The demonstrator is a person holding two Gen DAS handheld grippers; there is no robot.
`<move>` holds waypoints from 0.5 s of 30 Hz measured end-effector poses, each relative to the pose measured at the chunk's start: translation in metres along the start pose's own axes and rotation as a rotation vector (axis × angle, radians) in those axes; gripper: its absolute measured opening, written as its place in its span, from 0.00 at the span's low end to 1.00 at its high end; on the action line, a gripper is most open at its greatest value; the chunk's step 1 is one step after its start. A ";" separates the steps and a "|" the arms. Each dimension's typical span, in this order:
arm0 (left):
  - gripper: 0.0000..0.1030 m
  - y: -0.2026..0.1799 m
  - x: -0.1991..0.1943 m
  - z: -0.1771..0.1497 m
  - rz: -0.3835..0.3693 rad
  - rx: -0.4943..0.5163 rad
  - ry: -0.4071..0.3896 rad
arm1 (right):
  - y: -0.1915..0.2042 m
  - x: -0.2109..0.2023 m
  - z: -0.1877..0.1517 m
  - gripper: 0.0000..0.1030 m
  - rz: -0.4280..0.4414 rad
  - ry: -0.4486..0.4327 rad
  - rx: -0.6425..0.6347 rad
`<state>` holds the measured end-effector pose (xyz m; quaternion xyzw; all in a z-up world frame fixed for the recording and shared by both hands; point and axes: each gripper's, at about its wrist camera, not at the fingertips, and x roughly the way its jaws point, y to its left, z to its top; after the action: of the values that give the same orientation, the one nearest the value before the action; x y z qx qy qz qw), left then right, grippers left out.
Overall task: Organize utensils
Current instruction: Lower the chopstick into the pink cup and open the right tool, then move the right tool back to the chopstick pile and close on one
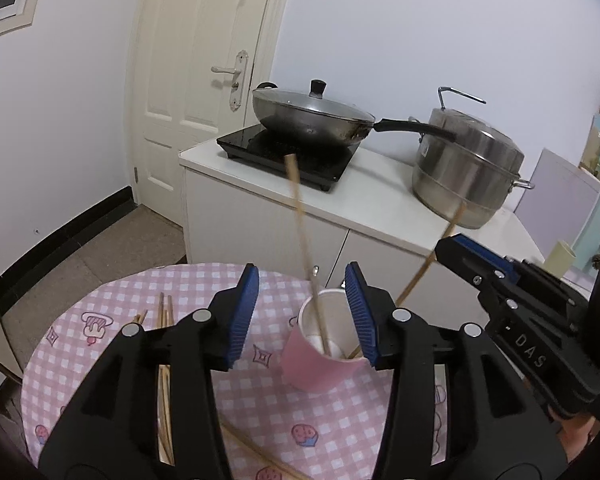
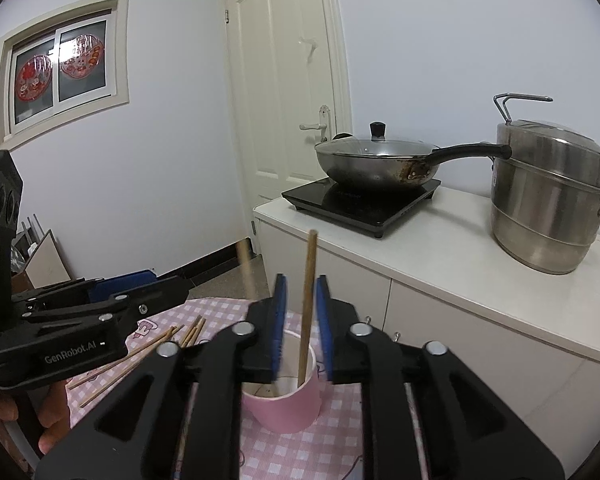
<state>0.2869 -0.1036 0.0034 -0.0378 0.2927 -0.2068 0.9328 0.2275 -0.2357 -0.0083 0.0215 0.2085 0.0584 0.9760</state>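
Both grippers' fingers released: left gripper (image 1: 302, 316) wide, right gripper (image 2: 301, 328) narrowly parted around chopstick (image 2: 308, 304), not pinching. Pink cup (image 2: 288, 404) at lower centre holds both sticks. Lift straight up, then fetch loose chopsticks (image 2: 140, 356) on the tabletop (image 2: 340, 440), lower left.

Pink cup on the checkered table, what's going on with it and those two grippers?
A person holding two grippers is sorting chopsticks into the pink cup. Two chopsticks already stand in it. The left gripper is open with nothing between its pads. The right gripper has one chopstick between its parted pads, untouched. More loose chopsticks lie on the tablecloth.
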 end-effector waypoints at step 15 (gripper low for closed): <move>0.52 0.028 -0.035 -0.031 0.064 -0.001 0.058 | 0.026 -0.016 -0.020 0.25 0.038 0.041 -0.043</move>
<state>0.2542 -0.0625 -0.0089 -0.0227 0.3209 -0.1780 0.9300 0.2017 -0.2113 -0.0181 0.0032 0.2268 0.0816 0.9705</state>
